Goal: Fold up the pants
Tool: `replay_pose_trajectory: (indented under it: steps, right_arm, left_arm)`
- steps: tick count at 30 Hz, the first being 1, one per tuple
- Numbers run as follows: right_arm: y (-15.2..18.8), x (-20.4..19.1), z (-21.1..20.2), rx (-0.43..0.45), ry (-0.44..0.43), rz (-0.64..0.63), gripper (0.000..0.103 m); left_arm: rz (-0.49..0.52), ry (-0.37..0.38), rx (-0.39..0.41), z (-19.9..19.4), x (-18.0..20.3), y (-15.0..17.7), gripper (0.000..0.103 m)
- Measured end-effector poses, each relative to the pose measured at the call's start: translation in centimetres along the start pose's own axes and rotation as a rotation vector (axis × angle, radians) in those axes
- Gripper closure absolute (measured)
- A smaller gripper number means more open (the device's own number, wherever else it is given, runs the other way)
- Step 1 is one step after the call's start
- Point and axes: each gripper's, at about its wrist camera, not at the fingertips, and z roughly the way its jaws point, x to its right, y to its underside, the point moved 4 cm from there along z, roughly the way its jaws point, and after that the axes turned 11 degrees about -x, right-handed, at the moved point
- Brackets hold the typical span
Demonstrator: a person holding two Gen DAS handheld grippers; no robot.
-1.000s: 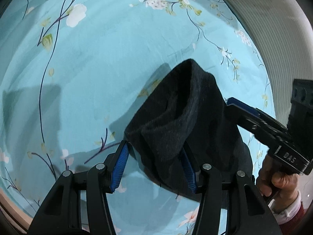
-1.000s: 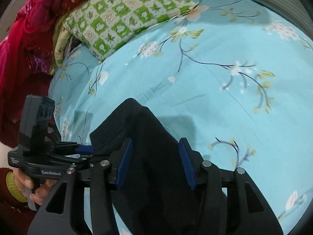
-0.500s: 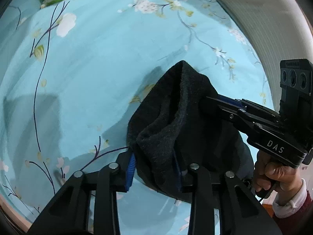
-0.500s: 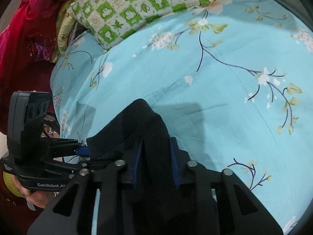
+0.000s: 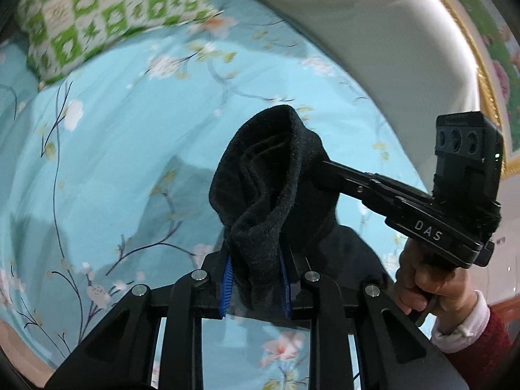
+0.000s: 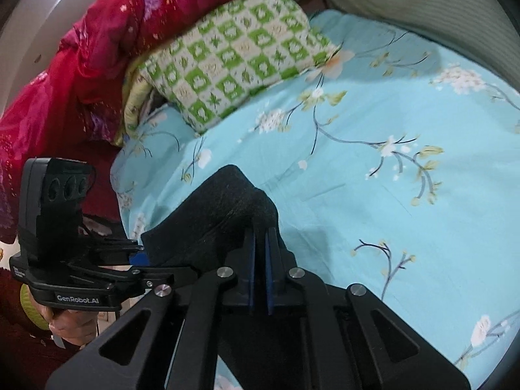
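The black pants (image 5: 269, 175) hang bunched above the light blue floral bed sheet (image 5: 123, 136). My left gripper (image 5: 255, 284) is shut on a thick fold of the black fabric. My right gripper (image 6: 259, 266) is shut on another edge of the pants (image 6: 224, 201), its blue pads almost together. Each gripper shows in the other's view: the right one (image 5: 328, 169) reaches into the cloth from the right, the left one (image 6: 139, 256) from the left. The lower part of the pants is hidden behind the grippers.
A green and white checked pillow (image 6: 234, 61) lies at the head of the bed, next to a red quilt (image 6: 81, 65). A grey ribbed cushion or headboard (image 5: 373, 42) borders the bed on the right.
Both grippers closed on the pants, from wide open to shut, and lifted the bunched fabric up off the sheet. Both views tilted upward, showing more pillow and headboard.
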Motion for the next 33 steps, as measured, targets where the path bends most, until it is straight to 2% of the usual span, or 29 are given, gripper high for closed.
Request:
replay_pose_trajectory:
  steps: [5, 9, 16, 25, 33]
  right_arm:
    - [1.8, 0.4, -3.7, 0.094, -0.026, 0.07, 0.097]
    - [4.7, 1.4, -7.9, 0.196, -0.049, 0.15, 0.097]
    - [11.2, 3.8, -13.2, 0.324, -0.03, 0.278, 0.097]
    - [19.6, 7.6, -16.6, 0.424, -0.009, 0.438, 0.098]
    - [24.9, 11.0, -17.3, 0.459, -0.014, 0.528, 0.098]
  left_arm:
    - [0.093, 0.05, 0.028, -1.5, 4.5, 0.2, 0.08]
    - [0.194, 0.098, 0.032, -2.0, 9.1, 1.2, 0.081]
    - [0.372, 0.138, -0.029, -0.3, 17.1, 4.6, 0.081]
    - [0.524, 0.124, -0.132, 4.4, 24.3, 8.5, 0.081]
    - [0.597, 0.07, -0.196, 9.6, 27.8, 11.1, 0.081]
